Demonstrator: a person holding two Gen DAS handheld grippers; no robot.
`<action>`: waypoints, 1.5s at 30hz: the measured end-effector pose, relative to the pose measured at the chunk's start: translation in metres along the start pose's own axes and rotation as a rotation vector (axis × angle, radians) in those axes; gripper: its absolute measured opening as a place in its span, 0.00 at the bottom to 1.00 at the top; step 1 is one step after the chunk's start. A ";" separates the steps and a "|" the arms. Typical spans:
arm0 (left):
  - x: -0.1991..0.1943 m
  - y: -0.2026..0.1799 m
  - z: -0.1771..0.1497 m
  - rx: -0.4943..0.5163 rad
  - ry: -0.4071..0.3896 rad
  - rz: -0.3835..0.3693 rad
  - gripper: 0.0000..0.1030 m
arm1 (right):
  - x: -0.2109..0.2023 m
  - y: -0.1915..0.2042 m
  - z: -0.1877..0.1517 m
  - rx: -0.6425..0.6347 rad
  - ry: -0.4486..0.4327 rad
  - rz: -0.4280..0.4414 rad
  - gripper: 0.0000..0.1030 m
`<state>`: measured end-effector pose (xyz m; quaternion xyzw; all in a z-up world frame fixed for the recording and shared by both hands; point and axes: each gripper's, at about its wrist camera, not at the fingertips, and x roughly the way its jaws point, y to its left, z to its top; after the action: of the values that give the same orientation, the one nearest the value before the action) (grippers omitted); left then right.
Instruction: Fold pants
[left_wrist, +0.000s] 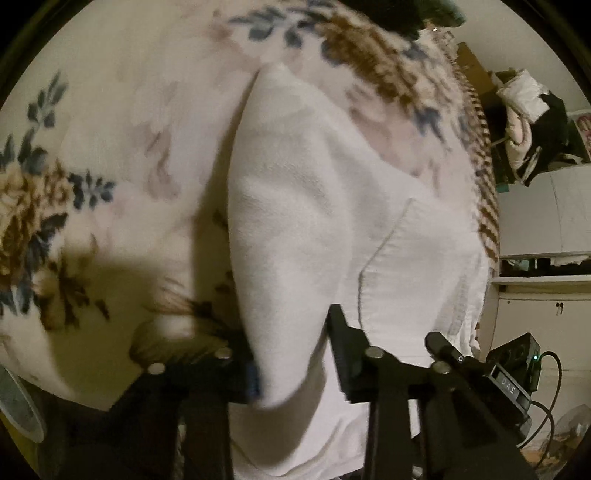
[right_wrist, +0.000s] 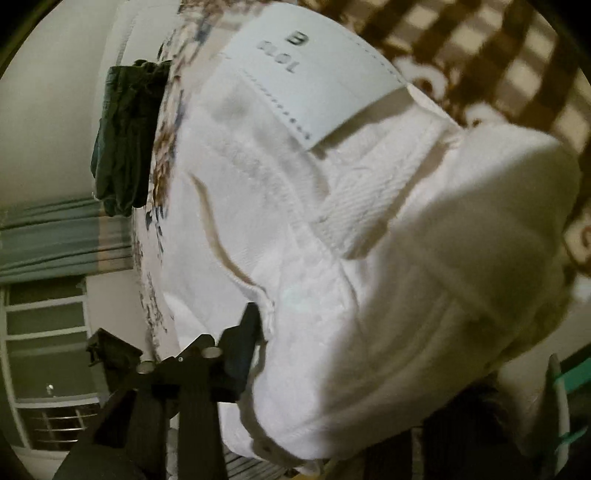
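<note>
White pants (left_wrist: 332, 206) on the floral blanket (left_wrist: 110, 129): left gripper (left_wrist: 295, 358) pinches a raised fold; right gripper (right_wrist: 332, 350) clamps the waistband

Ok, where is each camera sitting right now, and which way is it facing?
Left wrist: on the left gripper, looking down at the white pants on the floral blanket; both its fingers show, with a fold of cloth between them.
Right wrist: on the right gripper, looking down over the waistband label; one finger shows, the other is hidden by cloth.
Shared: the pants and the blanket.
</note>
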<state>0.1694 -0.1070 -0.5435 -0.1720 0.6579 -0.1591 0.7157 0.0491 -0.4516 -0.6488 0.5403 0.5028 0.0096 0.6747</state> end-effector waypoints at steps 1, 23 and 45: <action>-0.005 -0.001 -0.001 0.006 -0.005 -0.001 0.24 | -0.004 0.004 -0.002 0.003 -0.010 0.001 0.32; -0.192 -0.081 0.134 0.074 -0.229 -0.026 0.22 | -0.090 0.265 0.046 -0.258 -0.086 0.044 0.28; -0.120 -0.049 0.490 0.193 -0.217 -0.049 0.22 | 0.127 0.472 0.303 -0.277 -0.252 0.066 0.28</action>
<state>0.6480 -0.0779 -0.3783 -0.1347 0.5540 -0.2195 0.7917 0.5715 -0.4024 -0.4119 0.4552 0.3901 0.0331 0.7997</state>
